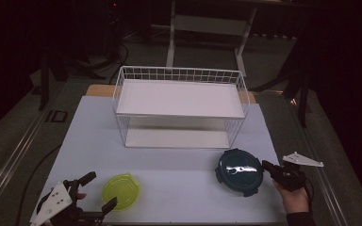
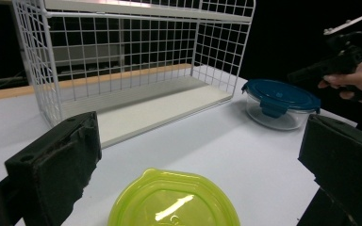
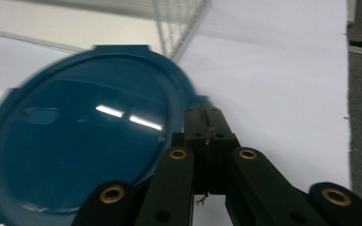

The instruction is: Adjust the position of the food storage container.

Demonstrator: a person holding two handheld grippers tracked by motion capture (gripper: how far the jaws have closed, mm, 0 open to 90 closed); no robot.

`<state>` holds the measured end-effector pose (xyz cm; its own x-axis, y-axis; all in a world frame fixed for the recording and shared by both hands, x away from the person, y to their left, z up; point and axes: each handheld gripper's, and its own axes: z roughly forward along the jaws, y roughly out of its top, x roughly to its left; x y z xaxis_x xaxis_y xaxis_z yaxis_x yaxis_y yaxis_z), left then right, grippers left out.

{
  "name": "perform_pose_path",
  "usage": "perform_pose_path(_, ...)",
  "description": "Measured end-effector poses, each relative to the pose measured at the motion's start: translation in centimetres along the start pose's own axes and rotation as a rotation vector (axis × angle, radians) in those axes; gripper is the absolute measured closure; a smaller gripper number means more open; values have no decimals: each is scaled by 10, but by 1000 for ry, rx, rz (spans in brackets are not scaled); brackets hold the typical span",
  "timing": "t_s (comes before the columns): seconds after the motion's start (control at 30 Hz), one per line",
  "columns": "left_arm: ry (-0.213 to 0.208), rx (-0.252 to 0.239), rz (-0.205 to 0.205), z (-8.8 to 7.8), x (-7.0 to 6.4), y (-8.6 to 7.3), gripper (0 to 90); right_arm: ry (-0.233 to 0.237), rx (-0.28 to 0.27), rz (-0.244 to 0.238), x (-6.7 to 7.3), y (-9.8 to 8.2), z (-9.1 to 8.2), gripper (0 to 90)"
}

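Two lidded containers wait on the white bench (image 1: 169, 188) before a two-tier wire shelf rack (image 1: 179, 108). The right claw (image 1: 267, 165), pressed together and empty, hovers at the rim of the blue-lidded glass container (image 1: 238, 171). The left claw (image 1: 92, 193), spread wide, frames the yellow-green container (image 1: 120, 190). No readable labels.

High view looks down; both tongs cameras sit low (sharing the blue-lidded container (image 2: 281, 101)).

Blk grippers (image 1: 269, 167), brass screws, grey plates.
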<state>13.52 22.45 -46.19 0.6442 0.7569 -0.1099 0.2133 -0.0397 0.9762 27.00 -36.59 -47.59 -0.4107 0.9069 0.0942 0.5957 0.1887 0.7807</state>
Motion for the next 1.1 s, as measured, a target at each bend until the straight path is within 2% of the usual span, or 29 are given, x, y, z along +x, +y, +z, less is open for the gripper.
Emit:
perform_pose_path(0.2,-1,0,0,0,0,0,0,-17,27,25,-12,-1,12,900)
perform_pose_path(0.3,-1,-1,-4,0,0,0,0,-6,37,22,-11,-3,15,900)
perform_pose_path(0.6,-3,2,-2,2,-1,0,0,-23,54,43,-9,-8,15,900)
perform_pose_path(0.8,-6,6,-2,3,-1,0,0,0,53,45,-4,-12,13,900)
perform_pose_path(0.83,-7,8,2,4,-1,0,0,26,49,53,0,-14,13,900)
perform_pose_path(0.93,-8,9,1,4,-1,0,0,34,54,43,5,-14,13,900)
perform_pose_path(1.1,-10,9,1,4,-1,0,0,71,59,29,17,-15,14,900)
